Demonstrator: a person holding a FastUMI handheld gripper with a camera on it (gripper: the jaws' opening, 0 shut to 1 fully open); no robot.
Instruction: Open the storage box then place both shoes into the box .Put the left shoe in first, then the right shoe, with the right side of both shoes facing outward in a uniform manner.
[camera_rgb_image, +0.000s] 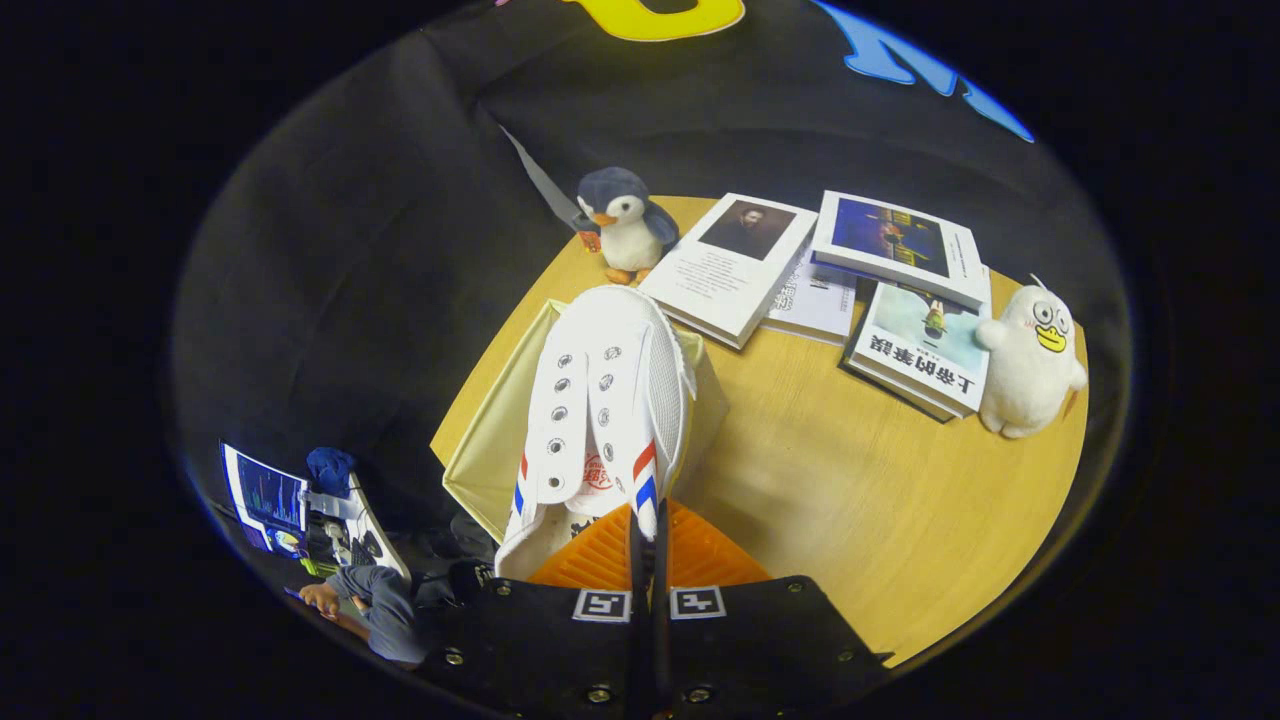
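Over box (480, 455) at table (860, 500) edge, tongs (648, 530) pinch shoe (600, 420).

You have a matt white canvas shoe (600, 400) with metal eyelets pinched in the gripper (648, 540) over a pale fabric box (490, 450), on smooth wood-grain table (860, 500) (glossy paper books (735, 262), plush penguin (622, 222)).
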